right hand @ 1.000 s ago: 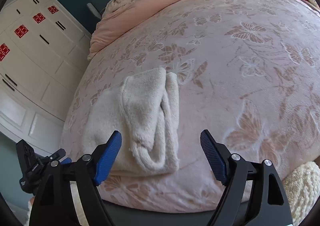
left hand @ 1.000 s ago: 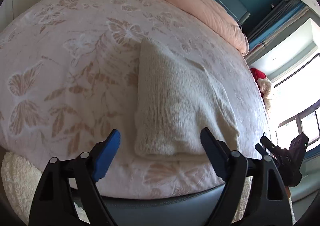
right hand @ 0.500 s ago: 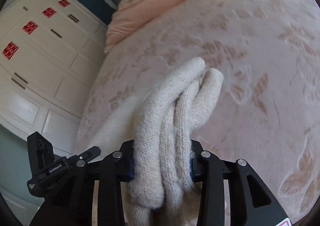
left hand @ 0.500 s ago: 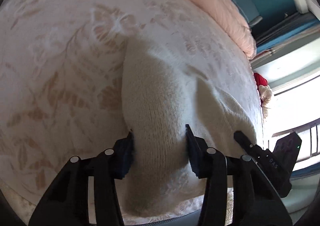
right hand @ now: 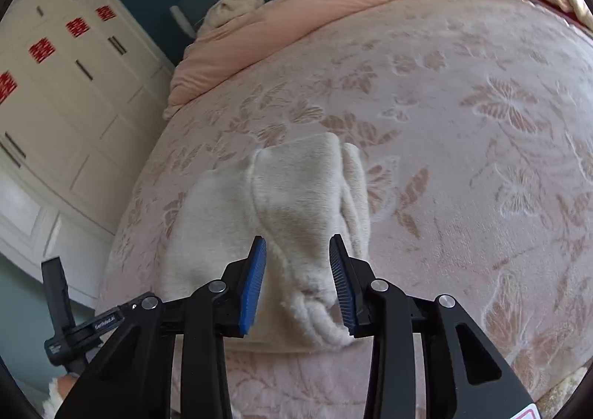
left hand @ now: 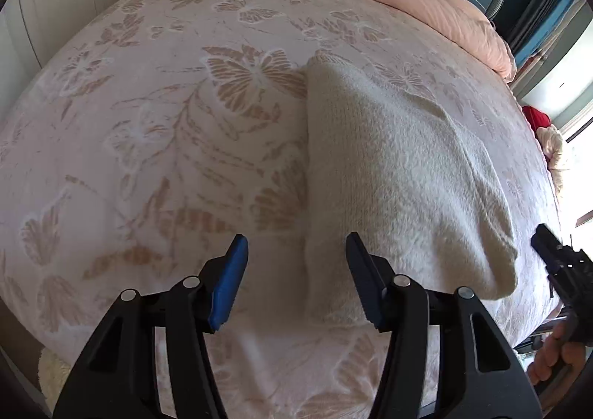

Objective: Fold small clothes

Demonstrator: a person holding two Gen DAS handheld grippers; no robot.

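- left gripper (left hand: 296, 274) hangs over the near left edge of the cream knit garment (left hand: 400, 174); its jaws are partly apart and opening, nothing between the pads, likely letting the fold settle
- the garment lies folded on the butterfly bedspread (left hand: 148, 122), near the near edge of the bed
- right gripper (right hand: 298, 282) sits over the garment's (right hand: 292, 196) near right end, jaws narrowly apart astride the stacked layers; whether the pads press the cloth i cannot tell
- the garment's near edge is hidden behind the gripper bodies, so the neatness of the fold is hard to judge
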